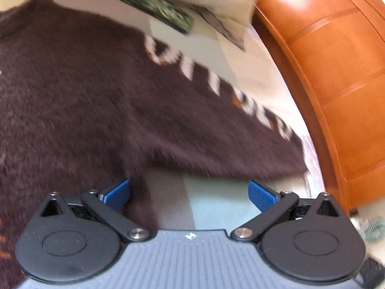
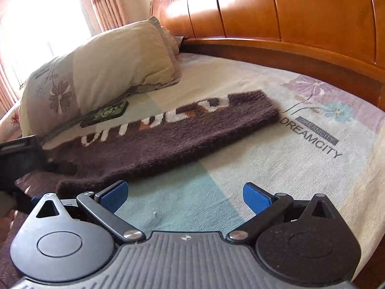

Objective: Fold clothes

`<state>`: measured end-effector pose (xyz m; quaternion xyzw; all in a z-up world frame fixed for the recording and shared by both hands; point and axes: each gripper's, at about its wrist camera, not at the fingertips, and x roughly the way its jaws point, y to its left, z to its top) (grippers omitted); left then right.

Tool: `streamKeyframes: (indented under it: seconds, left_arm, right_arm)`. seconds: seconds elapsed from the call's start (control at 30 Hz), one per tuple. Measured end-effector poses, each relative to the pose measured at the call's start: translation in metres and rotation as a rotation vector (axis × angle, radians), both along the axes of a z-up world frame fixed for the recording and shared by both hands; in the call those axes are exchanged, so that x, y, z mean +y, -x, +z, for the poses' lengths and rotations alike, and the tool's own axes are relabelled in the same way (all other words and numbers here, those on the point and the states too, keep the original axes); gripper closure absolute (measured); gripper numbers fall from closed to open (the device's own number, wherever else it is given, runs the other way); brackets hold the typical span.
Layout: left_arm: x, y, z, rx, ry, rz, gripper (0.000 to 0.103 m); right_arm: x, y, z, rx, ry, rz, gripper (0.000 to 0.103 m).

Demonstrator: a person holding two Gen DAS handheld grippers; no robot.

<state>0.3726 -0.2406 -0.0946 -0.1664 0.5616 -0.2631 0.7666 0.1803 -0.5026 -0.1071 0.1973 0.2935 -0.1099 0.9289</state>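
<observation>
Right claw (image 2: 184, 193) spread beside sweater (image 2: 168, 132) edge.

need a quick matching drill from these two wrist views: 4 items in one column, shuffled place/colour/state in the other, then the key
Items
1. brown sweater
2. pillow
3. headboard
4. right hand-held gripper

Descriptions
A. orange wood, behind the bed
B. open, over the bedsheet, holding nothing
C. lying on the bed, white letters along one edge
D. cream with a purple flower, resting partly on a dark green patterned item

Pairs: 1-C, 2-D, 3-A, 4-B
</observation>
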Motion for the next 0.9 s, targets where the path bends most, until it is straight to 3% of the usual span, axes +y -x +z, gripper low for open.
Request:
streamKeyframes:
  seconds: [0.1, 0.2, 0.33, 0.47, 0.73, 0.9]
  left_arm:
    - [0.014, 0.018, 0.006, 0.047, 0.033, -0.03, 0.001]
    - [0.035, 0.041, 0.032, -0.03, 0.011, -0.038, 0.001]
    - [0.068, 0.066, 0.065, -0.069, -0.013, -0.018, 0.001]
    - [0.104, 0.096, 0.077, -0.147, -0.11, 0.017, 0.001]
    - [0.175, 0.152, 0.032, -0.227, -0.29, 0.085, 0.001]
    - [0.206, 0.186, 0.006, -0.244, -0.324, 0.086, 0.001]
  right_arm:
    - [-0.002, -0.002, 0.001, -0.005, -0.021, -0.003, 0.0]
    - [0.001, -0.004, 0.002, -0.014, -0.036, 0.012, 0.0]
    - [0.011, -0.005, 0.003, -0.016, -0.018, 0.052, 0.0]
    - [0.013, -0.002, 0.003, -0.017, -0.027, 0.067, 0.0]
    - [0.023, -0.001, 0.0, -0.025, -0.052, 0.137, 0.0]
    - [0.047, -0.005, 0.005, -0.027, 0.006, 0.219, 0.0]
